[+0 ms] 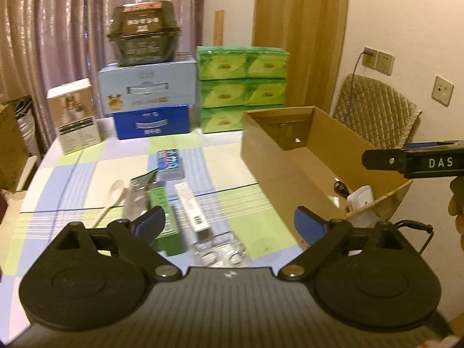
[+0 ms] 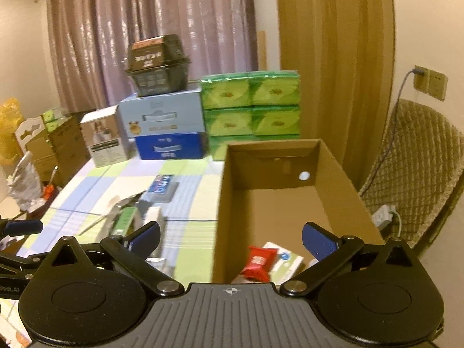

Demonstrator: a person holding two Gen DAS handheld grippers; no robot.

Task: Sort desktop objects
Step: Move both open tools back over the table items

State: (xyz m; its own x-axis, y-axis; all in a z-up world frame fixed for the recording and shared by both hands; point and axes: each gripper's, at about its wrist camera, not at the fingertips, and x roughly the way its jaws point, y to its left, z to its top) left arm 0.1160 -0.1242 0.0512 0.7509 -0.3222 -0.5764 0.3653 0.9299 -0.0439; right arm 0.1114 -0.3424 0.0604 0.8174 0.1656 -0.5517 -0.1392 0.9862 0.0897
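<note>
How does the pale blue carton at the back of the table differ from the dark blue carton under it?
The pale blue carton is lighter in colour and looks taller than the dark blue carton. The pale blue carton lies on top and bears a black container; the dark blue carton rests on the table beneath it. The pale one shows a small cartoon figure; none is visible on the dark one. Both are closed and show a handle-like strip on the front.

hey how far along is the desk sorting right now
Partly done. The cardboard box already holds a red packet and a white carton. Nothing is in hand: the left claw and right claw are both open. Left on the table: blue pack, green box, white tube box.
</note>
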